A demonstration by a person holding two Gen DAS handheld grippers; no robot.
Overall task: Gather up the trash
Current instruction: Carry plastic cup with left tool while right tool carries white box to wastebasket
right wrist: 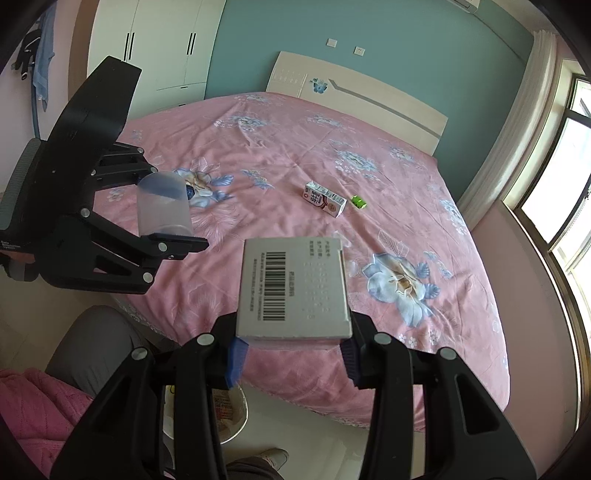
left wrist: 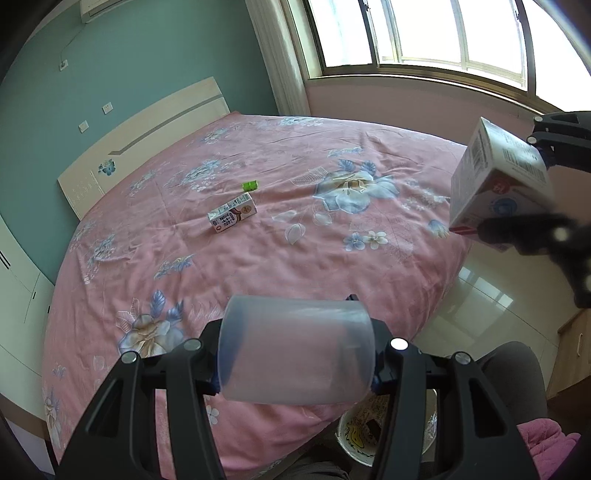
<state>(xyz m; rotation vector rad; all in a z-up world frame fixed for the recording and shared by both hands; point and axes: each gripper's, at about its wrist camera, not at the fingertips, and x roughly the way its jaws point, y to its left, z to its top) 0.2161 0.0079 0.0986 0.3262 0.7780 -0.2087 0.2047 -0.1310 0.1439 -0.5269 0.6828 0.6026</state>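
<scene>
My left gripper (left wrist: 295, 354) is shut on a clear plastic cup (left wrist: 295, 350), held on its side above the near edge of the bed; it also shows in the right wrist view (right wrist: 162, 208). My right gripper (right wrist: 291, 354) is shut on a grey cardboard box (right wrist: 293, 290) with a barcode, also seen at the right of the left wrist view (left wrist: 498, 177). A small milk carton (left wrist: 232, 213) and a small green object (left wrist: 250, 185) lie on the pink floral bedspread (left wrist: 258, 258); they also show in the right wrist view, the carton (right wrist: 325, 199) and the green object (right wrist: 358, 202).
A white trash bin (left wrist: 364, 439) with waste inside stands on the floor below the grippers, at the foot of the bed (right wrist: 229, 410). The headboard (left wrist: 147, 129) is at the far end. A window (left wrist: 424, 33) and a wooden cabinet (left wrist: 572, 347) are to the right.
</scene>
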